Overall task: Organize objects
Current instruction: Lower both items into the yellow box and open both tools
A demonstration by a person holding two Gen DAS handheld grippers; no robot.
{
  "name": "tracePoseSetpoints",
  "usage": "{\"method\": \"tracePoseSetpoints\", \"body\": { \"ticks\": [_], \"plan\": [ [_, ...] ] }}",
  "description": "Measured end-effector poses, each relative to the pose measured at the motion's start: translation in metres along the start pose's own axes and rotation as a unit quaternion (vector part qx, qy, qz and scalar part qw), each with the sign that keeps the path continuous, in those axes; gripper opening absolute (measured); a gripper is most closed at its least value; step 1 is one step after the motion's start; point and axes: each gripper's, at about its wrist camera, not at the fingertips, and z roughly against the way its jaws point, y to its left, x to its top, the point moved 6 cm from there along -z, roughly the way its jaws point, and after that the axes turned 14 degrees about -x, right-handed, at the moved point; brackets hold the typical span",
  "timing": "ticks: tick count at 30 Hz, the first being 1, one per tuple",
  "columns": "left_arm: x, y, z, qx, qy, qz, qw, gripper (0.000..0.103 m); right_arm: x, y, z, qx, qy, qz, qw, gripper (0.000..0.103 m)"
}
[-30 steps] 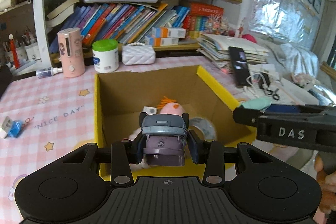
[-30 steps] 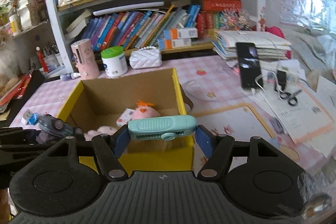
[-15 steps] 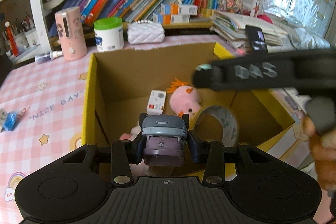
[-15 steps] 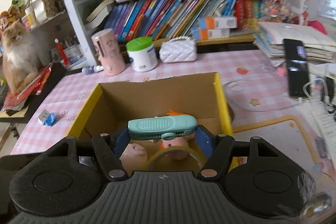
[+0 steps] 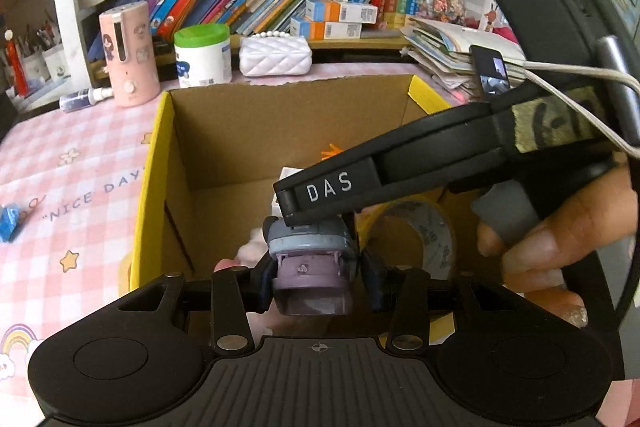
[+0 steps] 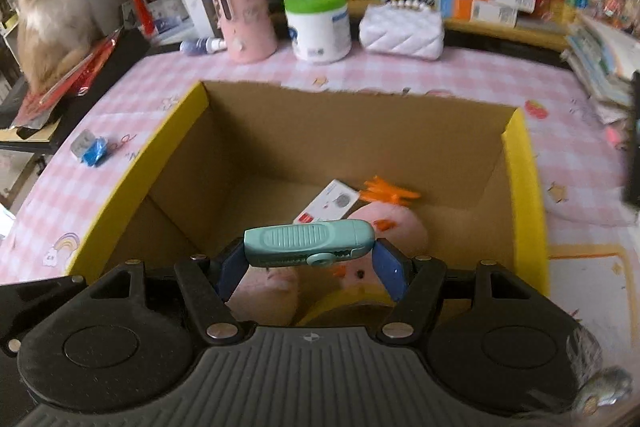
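A grey-purple toy car (image 5: 310, 269) is clamped in the left gripper (image 5: 316, 277), and a teal utility knife (image 6: 309, 242) crosswise in the right gripper (image 6: 310, 267); both are held over the cardboard box (image 6: 524, 195), presumably for dropping in. Only the right view shows the pink plush (image 6: 384, 227) and small carton (image 6: 326, 207) clearly; only the left shows the tape roll (image 5: 424, 235).

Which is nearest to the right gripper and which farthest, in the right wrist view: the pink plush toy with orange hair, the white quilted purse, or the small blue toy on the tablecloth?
From the right gripper:
1. Pink plush toy with orange hair, in the cardboard box, just past the fingers.
2. Small blue toy, on the tablecloth, outside the box, far left.
3. White quilted purse, at the back, right of centre.
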Motion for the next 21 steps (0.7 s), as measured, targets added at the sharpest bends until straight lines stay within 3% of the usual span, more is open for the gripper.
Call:
{"method": "tracePoseSetpoints", "body": {
  "ticks": [3, 8, 13, 17, 21],
  "plan": [
    [0.0, -0.002, 0.0, 0.002, 0.001, -0.007, 1.0, 0.046, 0.001, -0.001, -0.006, 0.008, 0.014, -0.007, 1.0, 0.066],
    [0.002, -0.006, 0.006, 0.008, -0.011, -0.021, 0.9997, 0.066, 0.0, -0.003, -0.007, 0.013, 0.024, -0.023, 0.999, 0.066],
    [0.002, -0.013, 0.021, 0.004, -0.03, -0.033, 0.999, 0.071, 0.001, -0.005, 0.013, 0.02, -0.005, -0.043, 0.999, 0.072],
    [-0.001, -0.018, 0.042, -0.002, -0.053, -0.034, 0.998, 0.074, -0.004, -0.019, 0.054, -0.006, -0.06, -0.097, 0.993, 0.072],
    [-0.006, -0.021, 0.064, -0.006, -0.072, -0.036, 0.9967, 0.074, -0.019, -0.024, 0.091, -0.044, -0.107, -0.106, 0.988, 0.073]
  ]
}}
